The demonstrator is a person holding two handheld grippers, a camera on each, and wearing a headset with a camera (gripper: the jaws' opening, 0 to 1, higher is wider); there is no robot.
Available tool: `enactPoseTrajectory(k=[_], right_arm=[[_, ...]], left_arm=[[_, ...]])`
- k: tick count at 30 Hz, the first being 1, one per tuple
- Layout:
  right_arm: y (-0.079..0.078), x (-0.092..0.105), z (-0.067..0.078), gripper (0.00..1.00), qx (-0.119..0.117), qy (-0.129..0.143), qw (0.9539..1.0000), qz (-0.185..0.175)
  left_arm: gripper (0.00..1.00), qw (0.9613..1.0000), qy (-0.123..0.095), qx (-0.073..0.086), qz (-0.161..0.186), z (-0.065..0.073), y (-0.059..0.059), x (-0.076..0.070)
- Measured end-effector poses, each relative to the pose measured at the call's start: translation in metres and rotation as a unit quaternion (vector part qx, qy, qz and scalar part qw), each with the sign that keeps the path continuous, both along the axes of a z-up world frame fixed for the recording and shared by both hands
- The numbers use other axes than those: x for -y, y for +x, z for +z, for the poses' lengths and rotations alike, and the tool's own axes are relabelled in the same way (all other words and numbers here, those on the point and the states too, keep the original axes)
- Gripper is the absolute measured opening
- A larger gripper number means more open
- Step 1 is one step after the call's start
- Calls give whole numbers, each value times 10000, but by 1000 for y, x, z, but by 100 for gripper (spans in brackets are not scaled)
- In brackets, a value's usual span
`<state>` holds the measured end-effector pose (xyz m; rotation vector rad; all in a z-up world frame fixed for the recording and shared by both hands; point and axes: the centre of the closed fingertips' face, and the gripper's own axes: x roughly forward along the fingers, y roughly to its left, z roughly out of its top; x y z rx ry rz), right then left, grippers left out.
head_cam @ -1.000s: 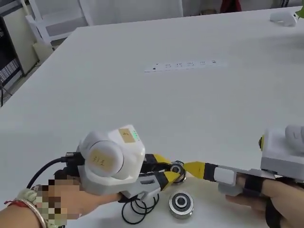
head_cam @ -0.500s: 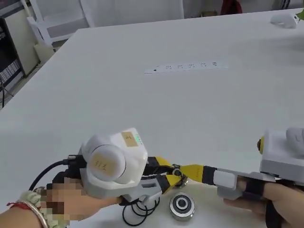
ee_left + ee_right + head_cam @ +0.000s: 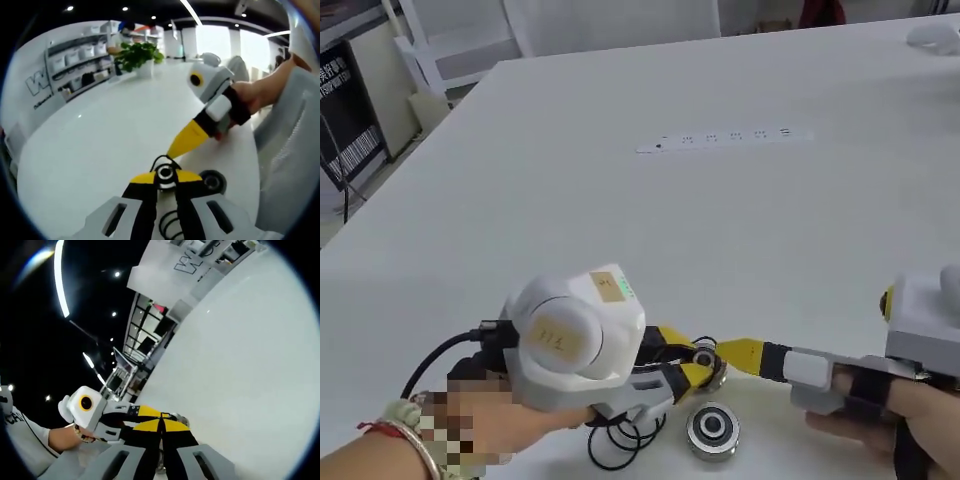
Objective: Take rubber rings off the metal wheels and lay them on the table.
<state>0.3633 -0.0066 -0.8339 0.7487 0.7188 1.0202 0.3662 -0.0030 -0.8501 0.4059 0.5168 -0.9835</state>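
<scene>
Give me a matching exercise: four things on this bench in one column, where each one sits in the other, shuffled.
1. held wheel
2. free wheel
3. loose rubber rings
4. power strip

A. far out on the table
B. piled below the left gripper
C. flat on the table, beside the rings
D. between the left gripper's jaws

Pairs: 1-D, 2-C, 3-B, 4-A.

The left tool (image 3: 692, 368) hides part of the loose rubber rings (image 3: 618, 442) and most of its gripped metal wheel (image 3: 165, 173); the frame edge crops the right tool (image 3: 722, 356).
</scene>
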Motion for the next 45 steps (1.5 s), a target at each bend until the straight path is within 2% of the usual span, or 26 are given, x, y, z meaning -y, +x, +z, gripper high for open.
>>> enactPoseTrajectory(k=[3, 5, 7, 9, 10, 11, 12, 14, 16, 18, 21, 22, 24, 25, 28, 31, 33, 34, 38, 42, 45], right_arm=[[0, 2, 0, 0, -25, -30, 10000, -31], [-1, 2, 1, 0, 9, -74, 10000, -51], [-2, 1, 4, 0, 58, -85, 9999, -34], [-4, 2, 6, 0, 57, -99, 9999, -31], [-5, 3, 6, 0, 50, -99, 9999, -34], [-6, 3, 7, 0, 47, -100, 9999, -32], [-8, 5, 8, 0, 37, -102, 9999, -31], [-10, 7, 10, 0, 51, -99, 9999, -29], [-14, 11, 12, 0, 80, -131, 9999, -33], [-16, 16, 15, 0, 107, -152, 9998, -47], [-20, 21, 18, 0, 157, -164, 9997, -70], [-21, 24, 23, 0, 201, -81, 9997, -108], [-18, 29, 38, 0, 127, 294, 9990, -298], [-17, 32, 41, 0, 141, 325, 9987, -361], [-15, 42, 53, 0, 300, 303, 9979, -481], [-16, 47, 61, 0, 368, 274, 9976, -520], [-17, 53, 60, 0, 509, 77, 9974, -497], [-18, 56, 60, 0, 552, 1, 9971, -524], [-20, 64, 66, 0, 590, -6, 9965, -593], [-21, 70, 74, 0, 649, -47, 9958, -642], [-22, 72, 80, 0, 708, -103, 9955, -623]], left_arm=[[15, 9998, 161, 12, -103, 1, -1, -1], [15, 9997, 177, 36, -189, 3, -1, 0], [17, 9993, 268, -41, -273, 4, -4, -2], [22, 9993, 227, -197, -226, 10, -8, -2], [25, 9994, 64, -285, -204, 17, -11, 1], [28, 9993, 5, -288, -219, 21, -12, 3], [29, 9992, -77, -264, -283, 30, -16, 4], [31, 9991, -36, -215, -374, 36, -21, 4], [32, 9982, 77, -260, -538, 39, -30, 1], [35, 9977, 29, -205, -641, 51, -40, -2], [42, 9979, -66, -158, -620, 68, -46, -7], [44, 9980, -85, -87, -613, 75, -48, -10], [46, 9981, -90, 38, -603, 84, -50, -15], [47, 9982, -54, 96, -581, 90, -52, -20], [49, 9984, -13, 226, -519, 101, -55, -30], [52, 9983, 1, 420, -414, 114, -57, -44], [53, 9982, -31, 506, -308, 122, -59, -56], [53, 9983, -34, 528, -240, 124, -59, -61], [54, 9979, 41, 639, 117, 128, -58, -86], [56, 9975, -114, 641, 273, 131, -64, -103], [57, 9967, -106, 677, 429, 132, -67, -114]])
